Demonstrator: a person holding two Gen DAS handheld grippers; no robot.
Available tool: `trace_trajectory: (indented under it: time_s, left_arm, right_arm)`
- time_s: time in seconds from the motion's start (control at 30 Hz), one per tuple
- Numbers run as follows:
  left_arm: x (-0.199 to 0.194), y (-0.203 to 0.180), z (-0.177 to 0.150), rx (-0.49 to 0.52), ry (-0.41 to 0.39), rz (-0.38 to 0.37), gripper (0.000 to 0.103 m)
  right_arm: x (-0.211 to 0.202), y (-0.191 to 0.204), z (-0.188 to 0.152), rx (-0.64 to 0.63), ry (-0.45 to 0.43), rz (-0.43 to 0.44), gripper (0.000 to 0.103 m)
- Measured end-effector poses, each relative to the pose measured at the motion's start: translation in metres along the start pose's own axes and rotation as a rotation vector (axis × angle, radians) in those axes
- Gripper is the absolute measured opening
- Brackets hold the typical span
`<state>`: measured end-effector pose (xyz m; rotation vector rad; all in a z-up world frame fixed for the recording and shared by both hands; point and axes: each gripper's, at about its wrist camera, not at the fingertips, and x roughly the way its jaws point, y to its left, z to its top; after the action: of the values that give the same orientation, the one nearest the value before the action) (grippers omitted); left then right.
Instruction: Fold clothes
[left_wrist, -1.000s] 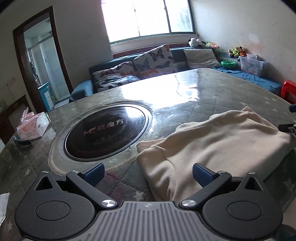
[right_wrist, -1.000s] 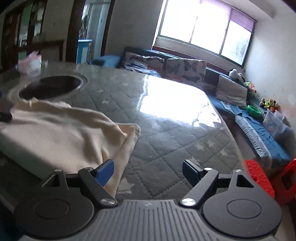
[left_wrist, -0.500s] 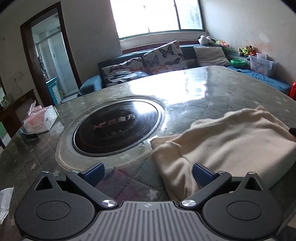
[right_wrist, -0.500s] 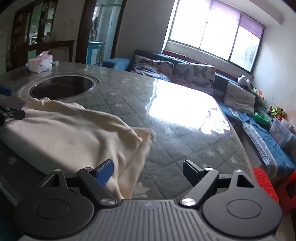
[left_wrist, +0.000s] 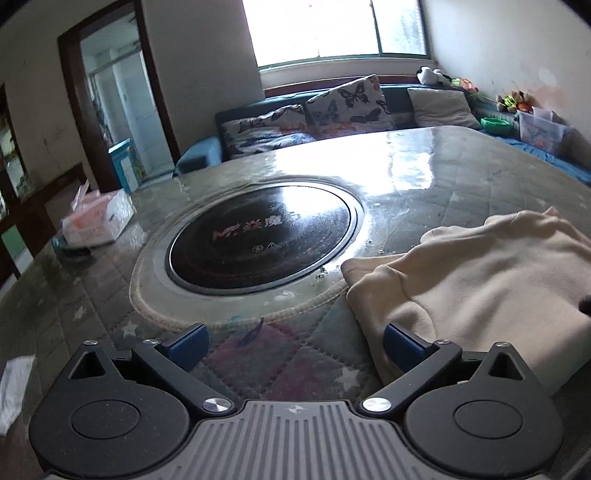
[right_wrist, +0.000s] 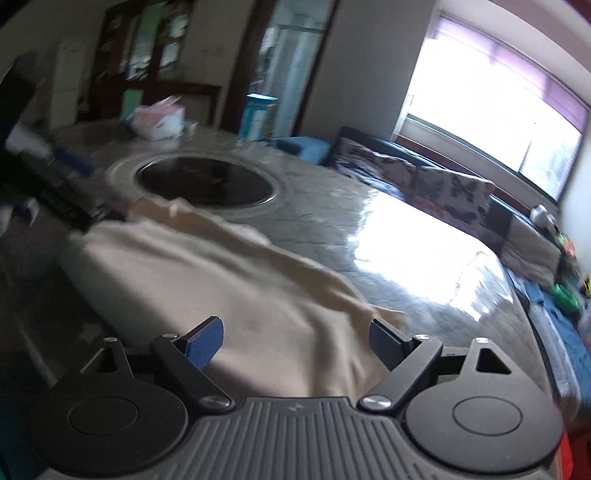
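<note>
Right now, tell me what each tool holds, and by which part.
Nothing is held. The left tool and the right tool both stand open over the cloth, pads clear of it.

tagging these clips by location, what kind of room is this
Most likely a home living or dining room: a sofa with butterfly cushions under a window, a round table with a built-in cooktop, and a cream garment lying on it.

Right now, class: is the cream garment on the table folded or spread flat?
Partly folded. The cream garment lies bunched in thick doubled layers with rounded edges, not one flat sheet. How neatly, cannot tell.
</note>
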<state>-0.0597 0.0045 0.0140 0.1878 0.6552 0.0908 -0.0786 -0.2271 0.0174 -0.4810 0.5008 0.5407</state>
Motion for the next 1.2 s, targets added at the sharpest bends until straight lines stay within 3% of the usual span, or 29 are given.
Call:
trace_trajectory:
  time_s: [0.2, 0.3, 0.47, 0.67, 0.83, 1.2]
  left_arm:
    - [0.011, 0.004, 0.0, 0.04, -0.011, 0.061, 0.102]
    - [0.015, 0.012, -0.002, 0.012, 0.017, 0.057, 0.102]
    - [0.0, 0.018, 0.006, -0.008, -0.02, 0.063, 0.1]
    - [-0.03, -0.001, 0.021, -0.016, -0.095, -0.046, 0.1]
    - [-0.041, -0.028, 0.017, 0.03, -0.115, -0.136, 0.101]
    - [-0.032, -0.033, -0.012, 0.064, -0.058, -0.133, 0.101]
  right_arm:
    - [-0.008, 0.009, -0.01, -0.081, -0.012, -0.009, 0.087]
    - [-0.011, 0.007, -0.011, -0.077, -0.016, -0.009, 0.087]
    - [-0.016, 0.011, 0.003, -0.106, -0.057, -0.026, 0.088]
    - [-0.006, 0.04, 0.021, -0.205, -0.127, 0.007, 0.091]
    - [0.005, 0.066, 0.014, -0.299, -0.136, 0.016, 0.091]
    - [-0.011, 0.048, 0.002, -0.2, -0.16, -0.003, 0.093]
